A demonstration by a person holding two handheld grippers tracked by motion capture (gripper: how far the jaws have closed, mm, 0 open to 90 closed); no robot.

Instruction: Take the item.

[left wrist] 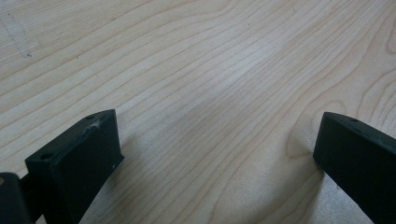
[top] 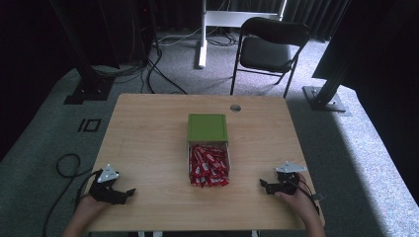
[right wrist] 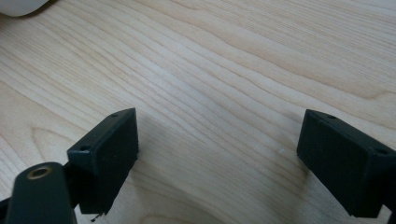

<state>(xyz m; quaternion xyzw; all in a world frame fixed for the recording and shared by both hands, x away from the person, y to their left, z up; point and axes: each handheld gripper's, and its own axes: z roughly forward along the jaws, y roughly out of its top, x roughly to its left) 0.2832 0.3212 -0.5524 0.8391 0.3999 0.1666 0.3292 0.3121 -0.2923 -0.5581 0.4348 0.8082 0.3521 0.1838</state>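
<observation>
A green box [top: 207, 127] stands at the middle of the wooden table [top: 148, 128]. Against its near side lies a pile of several red wrapped sweets [top: 208, 166]. My left gripper [top: 127, 193] rests on the table near the front left corner, held by a hand, its jaws pointing right. In the left gripper view the left gripper [left wrist: 217, 144] is open over bare wood. My right gripper [top: 263, 184] rests near the front right, jaws pointing left toward the sweets. In the right gripper view the right gripper [right wrist: 219, 149] stands open with nothing between its fingers.
A small round metal grommet [top: 235, 107] sits in the table's far edge. Behind the table stands a black folding chair [top: 269, 47] on grey carpet. Black frame posts [top: 84, 64] rise at the left and right. A cable [top: 66, 165] loops on the floor at the left.
</observation>
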